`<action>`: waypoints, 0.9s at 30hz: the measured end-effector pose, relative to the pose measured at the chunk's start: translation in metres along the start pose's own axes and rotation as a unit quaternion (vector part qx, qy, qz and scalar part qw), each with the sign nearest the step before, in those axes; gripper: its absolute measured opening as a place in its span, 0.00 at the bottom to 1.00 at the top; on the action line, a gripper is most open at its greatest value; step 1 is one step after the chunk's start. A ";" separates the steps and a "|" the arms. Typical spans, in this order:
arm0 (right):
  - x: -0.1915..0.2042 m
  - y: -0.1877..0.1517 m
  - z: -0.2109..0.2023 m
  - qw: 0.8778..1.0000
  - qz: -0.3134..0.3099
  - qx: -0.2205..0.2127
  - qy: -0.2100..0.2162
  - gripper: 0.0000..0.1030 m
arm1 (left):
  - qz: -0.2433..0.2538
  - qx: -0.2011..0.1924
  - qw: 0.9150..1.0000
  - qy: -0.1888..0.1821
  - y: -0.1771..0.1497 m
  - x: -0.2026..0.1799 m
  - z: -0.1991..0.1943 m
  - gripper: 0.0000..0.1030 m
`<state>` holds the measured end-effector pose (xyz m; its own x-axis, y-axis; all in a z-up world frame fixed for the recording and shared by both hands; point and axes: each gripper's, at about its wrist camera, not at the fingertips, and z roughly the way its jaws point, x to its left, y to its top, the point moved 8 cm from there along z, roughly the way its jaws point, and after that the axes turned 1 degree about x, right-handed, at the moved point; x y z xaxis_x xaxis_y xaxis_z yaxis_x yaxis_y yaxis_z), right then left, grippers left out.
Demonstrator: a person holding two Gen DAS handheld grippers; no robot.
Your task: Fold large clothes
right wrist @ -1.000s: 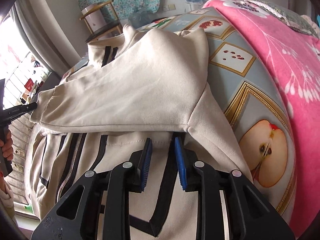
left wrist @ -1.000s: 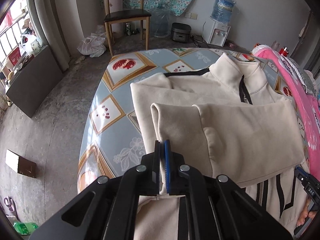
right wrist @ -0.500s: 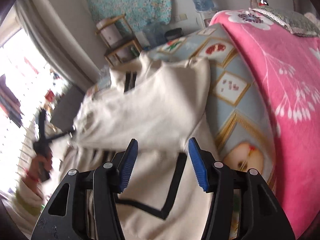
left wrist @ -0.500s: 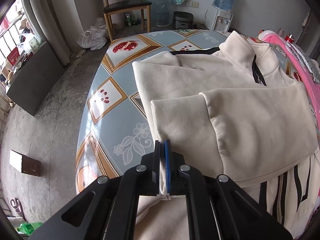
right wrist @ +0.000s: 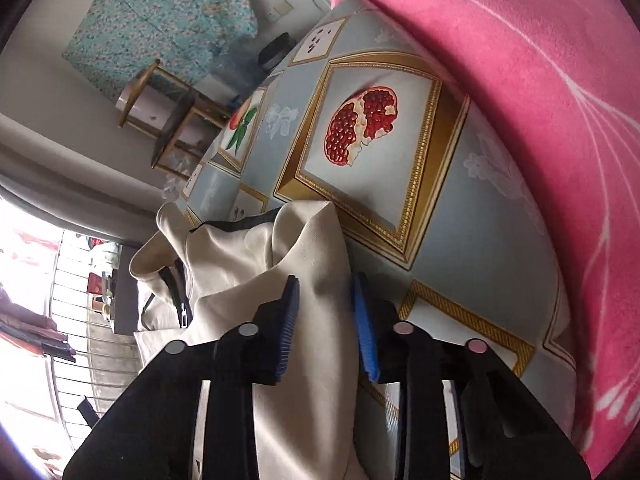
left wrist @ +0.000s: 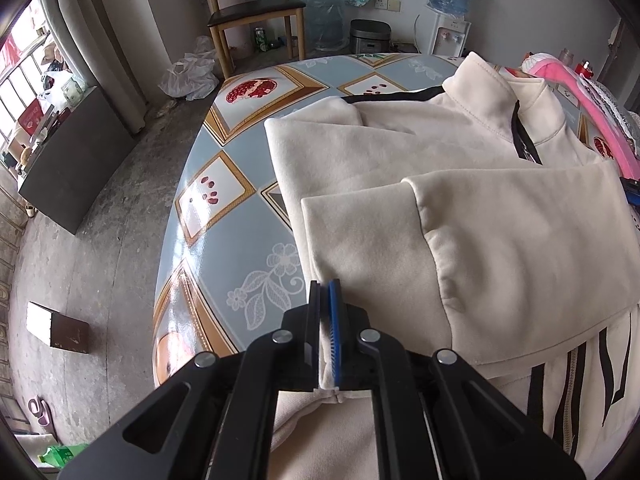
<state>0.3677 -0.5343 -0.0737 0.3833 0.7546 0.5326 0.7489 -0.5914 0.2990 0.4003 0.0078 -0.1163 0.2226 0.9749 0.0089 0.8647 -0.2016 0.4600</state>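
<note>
1. The cream zip-up fleece jacket with black stripes [left wrist: 400, 152] lies flat on the glossy blue fruit-print tablecloth [left wrist: 240, 152]. In the left view its collar is at 1 o'clock and its hem runs off at 5.
2. The left claw [left wrist: 325, 292] is clamped tight on the cuff edge of the folded-over sleeve [left wrist: 520, 248], which stretches out towards 3 o'clock.
3. The right claw [right wrist: 325, 320] is closing on a bunched ridge of the jacket, and cloth fills the gap between its pads. The fluffy pink blanket [right wrist: 520, 100] sits at 2 o'clock.
4. Guessing the next fold goes crosswise, since the long axis runs collar to hem between both claws.
</note>
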 end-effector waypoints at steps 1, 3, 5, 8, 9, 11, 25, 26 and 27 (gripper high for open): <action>0.002 0.001 -0.005 1.000 -0.009 -0.011 -0.007 0.07 | 0.000 0.000 1.000 0.000 0.000 0.000 0.000 0.04; 0.010 0.002 -0.022 0.998 -0.034 -0.051 -0.010 0.05 | -0.001 -0.001 1.000 -0.003 0.000 0.000 -0.001 0.04; 0.015 0.002 -0.032 0.995 -0.052 -0.081 -0.018 0.05 | -0.001 -0.002 1.000 -0.005 0.000 0.001 -0.001 0.04; 0.011 0.001 -0.025 0.992 -0.065 -0.090 -0.056 0.05 | 0.003 -0.002 1.000 -0.005 0.001 0.000 0.000 0.04; 0.008 0.002 -0.017 0.992 -0.065 -0.083 -0.068 0.05 | 0.003 -0.002 1.000 -0.004 0.001 0.000 0.000 0.04; 0.002 0.002 -0.004 0.992 -0.059 -0.068 -0.084 0.05 | 0.001 -0.003 1.000 -0.004 0.001 0.000 0.000 0.05; 0.039 -0.122 -0.118 0.966 -0.222 -0.076 -0.104 0.63 | 0.014 -0.065 0.997 -0.029 -0.029 0.021 -0.070 0.45; 0.037 -0.140 -0.122 0.967 -0.221 -0.072 -0.101 0.65 | 0.012 -0.060 0.998 -0.032 -0.039 0.025 -0.074 0.46; 0.031 -0.159 -0.127 0.970 -0.213 -0.066 -0.097 0.68 | 0.007 -0.052 0.998 -0.037 -0.051 0.029 -0.078 0.46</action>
<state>0.1919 -0.4526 -0.0044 0.1579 0.9704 0.1826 0.7913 -0.2350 0.5645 0.3276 0.0541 -0.0698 0.2702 0.9616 -0.0488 0.8105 -0.1998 0.5506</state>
